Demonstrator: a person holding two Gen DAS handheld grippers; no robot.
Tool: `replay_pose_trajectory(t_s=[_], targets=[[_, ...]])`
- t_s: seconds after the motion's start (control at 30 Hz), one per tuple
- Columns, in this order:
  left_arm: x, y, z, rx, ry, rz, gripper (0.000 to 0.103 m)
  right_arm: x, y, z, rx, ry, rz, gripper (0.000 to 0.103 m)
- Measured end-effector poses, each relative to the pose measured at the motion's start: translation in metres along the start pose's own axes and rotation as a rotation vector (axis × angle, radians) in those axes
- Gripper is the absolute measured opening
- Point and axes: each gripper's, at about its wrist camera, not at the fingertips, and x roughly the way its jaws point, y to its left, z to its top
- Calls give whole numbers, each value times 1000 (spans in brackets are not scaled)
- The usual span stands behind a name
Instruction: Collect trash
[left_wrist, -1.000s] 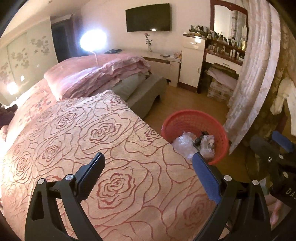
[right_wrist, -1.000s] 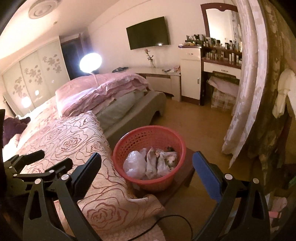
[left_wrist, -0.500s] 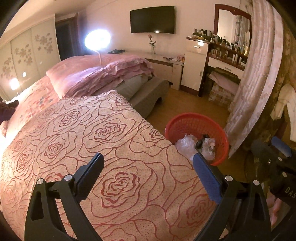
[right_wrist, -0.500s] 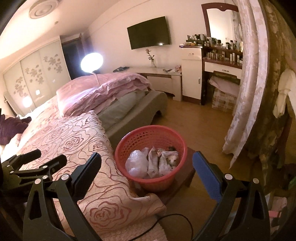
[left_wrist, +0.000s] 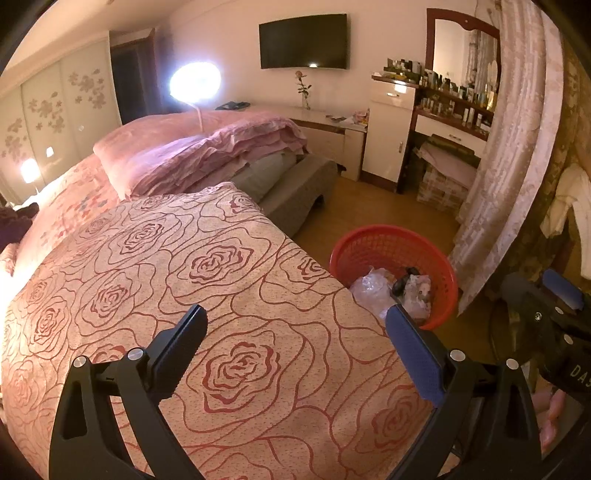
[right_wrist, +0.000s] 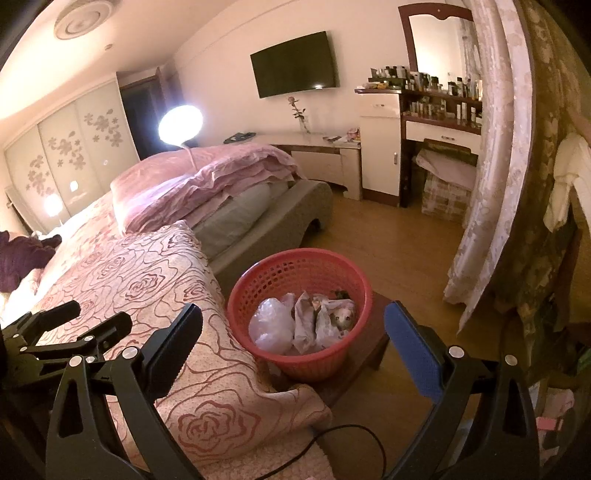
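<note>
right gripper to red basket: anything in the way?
No. In the right wrist view the open right gripper frames the red basket directly; only the rose bedspread edges in beside it.

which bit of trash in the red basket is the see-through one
The clear plastic bag, at the bed-side edge of the red basket. You can see through it; the wrappers beside it are opaque and crumpled.

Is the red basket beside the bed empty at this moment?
No. In the right wrist view the red basket already holds a clear plastic bag and crumpled wrappers.
</note>
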Motion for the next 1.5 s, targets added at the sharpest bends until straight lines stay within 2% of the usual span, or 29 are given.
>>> replay_pose_trajectory(t_s=[0.37,1.1,1.33,1.5], targets=[[-1,2,-1,10,-18,29,94,0,0,0,0,2,-3,96],[3,0,-4,12,-1,-20,94,3,-2,-1,1,8,-5,96],[-4,9,-6,-21,-35,-86,94,4,-7,-6,15,7,-13,96],[-20,29,-5,-57,-78,-74,94,9,-5,-11,9,16,-14,96]])
